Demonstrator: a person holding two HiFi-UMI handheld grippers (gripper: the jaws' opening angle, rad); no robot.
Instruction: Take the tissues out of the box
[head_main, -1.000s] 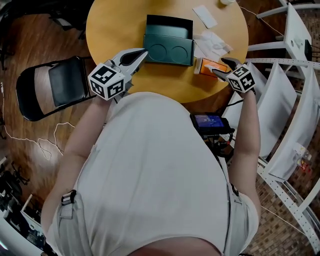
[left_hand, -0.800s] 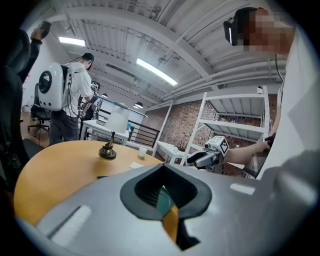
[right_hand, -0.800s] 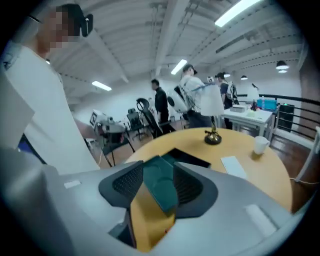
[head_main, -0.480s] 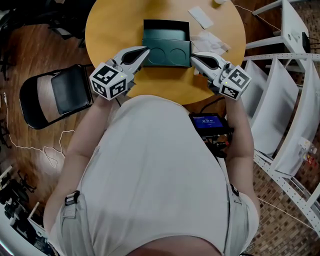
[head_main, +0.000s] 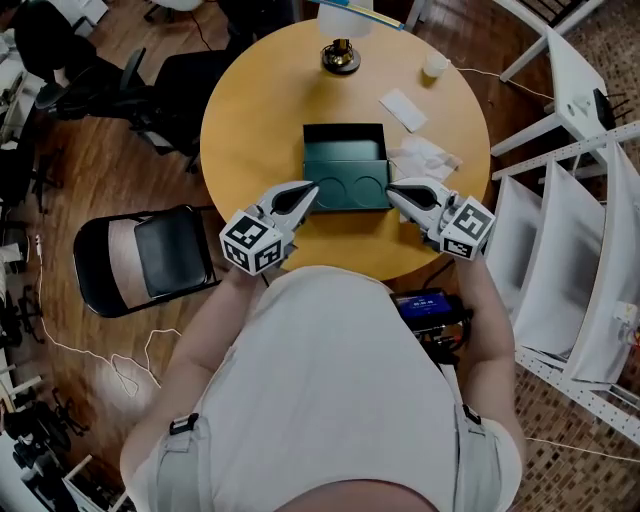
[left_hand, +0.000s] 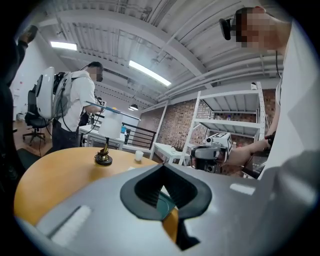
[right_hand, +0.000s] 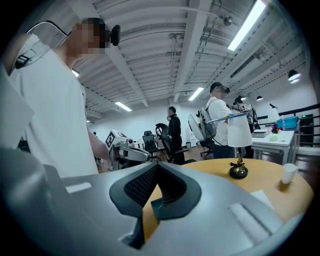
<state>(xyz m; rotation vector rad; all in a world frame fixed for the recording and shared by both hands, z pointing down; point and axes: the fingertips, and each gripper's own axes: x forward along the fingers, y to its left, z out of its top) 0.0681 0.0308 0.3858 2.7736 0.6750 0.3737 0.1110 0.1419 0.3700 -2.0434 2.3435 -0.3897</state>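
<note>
The left tool (head_main: 311, 189) and the right tool (head_main: 391, 190) hung over the near edge of the round yellow desk (head_main: 260, 120), 1 at each near corner of the green box (head_main: 345, 172). Whether either tip touched the box could not be told. In the left gripper view the left tool's jaws met at their tips with nothing between them, only a sliver of green box and desk showing through the gap behind. The right tool's jaws were likewise pressed together and empty. The box sat open at the middle of the desk, with 2 round shapes on its near part. Crumpled white tissues (head_main: 426, 158) lay on the desk just beside the box's right side, outside it. Farther back were a flat white card (head_main: 403, 110), a small cup (head_main: 432, 66) and a lamp (head_main: 341, 55). A folding chair (head_main: 150, 260) stood on the floor left of the desk.
</note>
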